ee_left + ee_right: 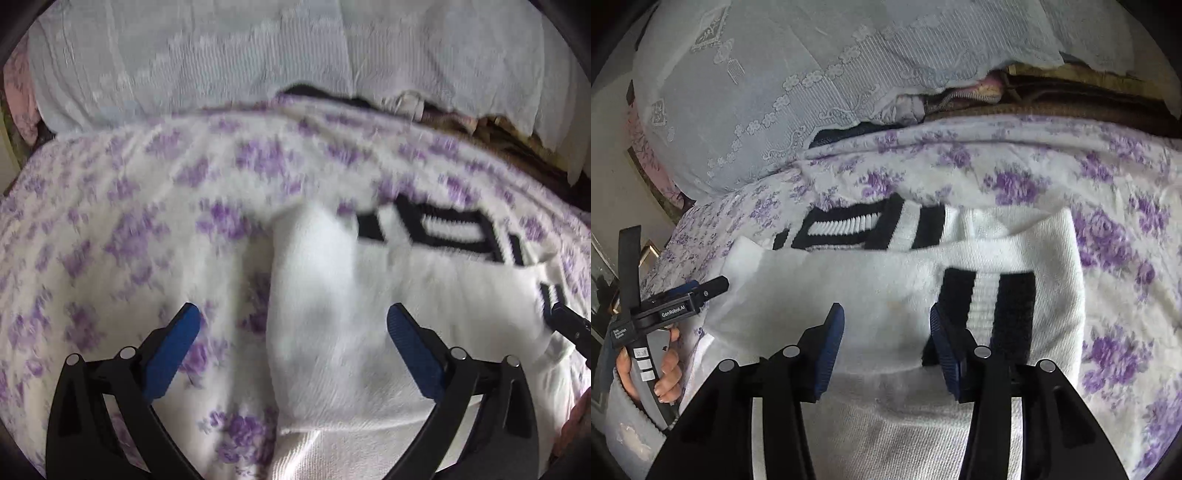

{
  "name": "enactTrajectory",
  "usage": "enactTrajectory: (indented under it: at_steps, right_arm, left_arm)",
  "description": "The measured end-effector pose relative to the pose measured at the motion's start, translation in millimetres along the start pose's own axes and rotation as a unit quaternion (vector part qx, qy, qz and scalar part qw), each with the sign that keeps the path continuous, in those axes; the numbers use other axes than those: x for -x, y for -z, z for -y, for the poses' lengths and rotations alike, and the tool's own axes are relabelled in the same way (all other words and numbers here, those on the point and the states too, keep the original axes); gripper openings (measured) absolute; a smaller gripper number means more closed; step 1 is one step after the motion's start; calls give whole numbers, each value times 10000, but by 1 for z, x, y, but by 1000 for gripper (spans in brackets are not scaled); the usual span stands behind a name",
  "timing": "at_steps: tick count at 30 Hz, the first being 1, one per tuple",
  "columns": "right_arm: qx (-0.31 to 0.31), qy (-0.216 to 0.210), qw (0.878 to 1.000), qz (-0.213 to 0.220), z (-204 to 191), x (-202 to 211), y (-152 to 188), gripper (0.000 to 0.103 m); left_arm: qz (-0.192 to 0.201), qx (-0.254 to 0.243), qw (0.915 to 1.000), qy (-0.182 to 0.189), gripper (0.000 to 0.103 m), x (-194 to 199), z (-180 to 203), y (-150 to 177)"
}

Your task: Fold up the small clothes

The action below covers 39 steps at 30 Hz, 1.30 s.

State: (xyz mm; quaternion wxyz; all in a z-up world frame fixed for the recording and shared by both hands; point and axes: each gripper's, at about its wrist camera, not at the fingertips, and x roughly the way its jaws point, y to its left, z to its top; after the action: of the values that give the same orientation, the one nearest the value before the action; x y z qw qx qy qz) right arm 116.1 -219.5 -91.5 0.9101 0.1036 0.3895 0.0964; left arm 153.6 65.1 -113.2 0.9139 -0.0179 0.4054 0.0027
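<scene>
A white knit garment with black-and-white striped cuffs (886,280) lies folded on a purple-flowered blanket (1015,177). In the left wrist view the garment (369,295) lies under and to the right of my left gripper (293,319), which is open and empty just above its left edge. My right gripper (886,317) is open and empty, hovering over the garment beside a striped cuff (990,295). The left gripper also shows in the right wrist view (709,286), at the garment's left edge. The right gripper's tip shows in the left wrist view (569,321).
Pale lace-patterned pillows (775,74) lie along the far side of the blanket. Brown and pink bedding (1034,92) shows under them at the back right. The blanket's left edge drops off near a wall (613,184).
</scene>
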Motion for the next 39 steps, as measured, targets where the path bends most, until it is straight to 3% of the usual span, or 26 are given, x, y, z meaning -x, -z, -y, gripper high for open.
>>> enactTrajectory:
  at_steps: [3,5,7,8,11,14,17,19,22,23,26,28,30,32,34,39]
  right_arm:
    - [-1,176,9997,182,2,-3,-16,56]
    - [-238,180,9996,25,15,-19,-21,56]
    - [-417,112,9989,-200,31,-40,-17,56]
    - [-474,-28,9988,-144,35,-40,-16,56]
    - [-536,-68,9985,-47,36,-30,-16,55]
    - [-356,140,9991,178,28,-10,-11,56]
    - [-205,511,9982,244,27,-2,-12,61]
    - [-275,756,9967,-106,38,-18,-9,61]
    - [-409,636,9970,-141,46,-20,-7,61]
    - [-396,633,9972,-71,45,-17,-7,61]
    - [-508,520,9973,123,43,-1,-4,61]
    - [-410,447,9978,263,36,12,-3,62]
    - [-205,547,9980,246,27,15,-1,71]
    - [-42,691,9975,-146,25,-1,5,77]
    - [136,880,9958,-230,22,-12,12,79]
    - [179,888,9959,43,16,10,19,82]
  left_arm:
    - [106,70,9998,-154,99,-6,2,-23]
    - [-145,64,9997,-207,99,-29,4,-33]
    - [-556,-56,9956,-758,99,-70,4,-34]
    - [-744,7,9954,-609,99,-88,-1,-29]
    - [-621,488,9966,-241,99,-74,-21,-32]
    - [-299,773,9954,-471,99,-47,-41,-27]
    - [-411,1078,9915,-608,99,-47,-60,-29]
    - [-828,779,9884,-1006,99,-76,-58,-22]
    - [-476,24,9830,-1771,99,-70,-28,-18]
    - [-405,-114,9813,-1878,98,-67,-24,-18]
    - [-209,-98,9871,-1584,98,-40,-20,-14]
    - [153,-111,9916,-1283,98,-10,-17,-10]
    - [369,-314,9933,-1049,98,11,-8,-1]
    - [119,-643,9938,-897,98,5,2,9]
    - [-445,-943,9896,-992,99,-26,13,22]
    - [-662,-155,9971,-345,99,-10,-13,27]
